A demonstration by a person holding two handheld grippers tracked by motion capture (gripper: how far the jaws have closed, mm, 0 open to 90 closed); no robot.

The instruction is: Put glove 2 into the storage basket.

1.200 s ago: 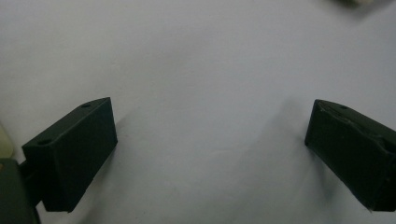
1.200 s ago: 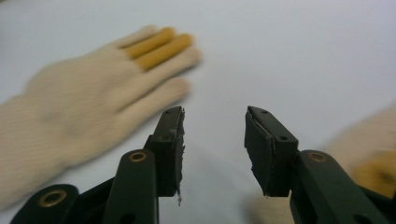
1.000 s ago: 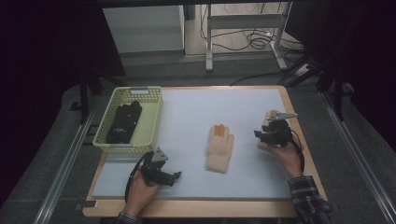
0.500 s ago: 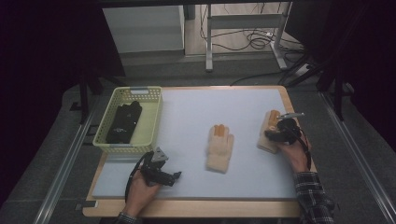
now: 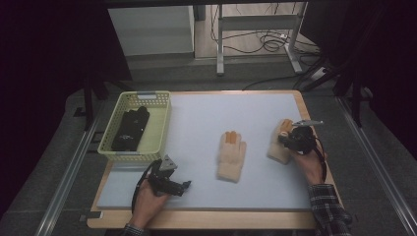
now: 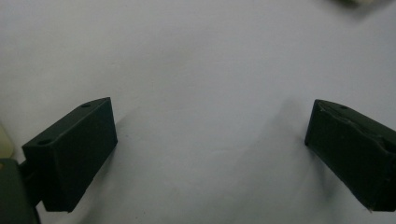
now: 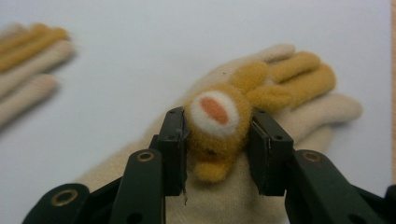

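My right claw (image 7: 218, 154) has just closed onto the glove's (image 7: 280, 116) plush bear patch (image 7: 217, 123). I should lift slowly so the fabric doesn't slip. My left claw (image 6: 210, 154) rests apart, empty, on the table (image 5: 265, 187).

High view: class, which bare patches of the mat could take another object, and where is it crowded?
Free: between basket and middle glove, and the mat's far strip. Crowded: right edge, where the right gripper grips the other glove.

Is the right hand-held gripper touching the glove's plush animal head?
Touching: in the right gripper view both jaws of the right hand-held gripper press the plush animal head on the glove.
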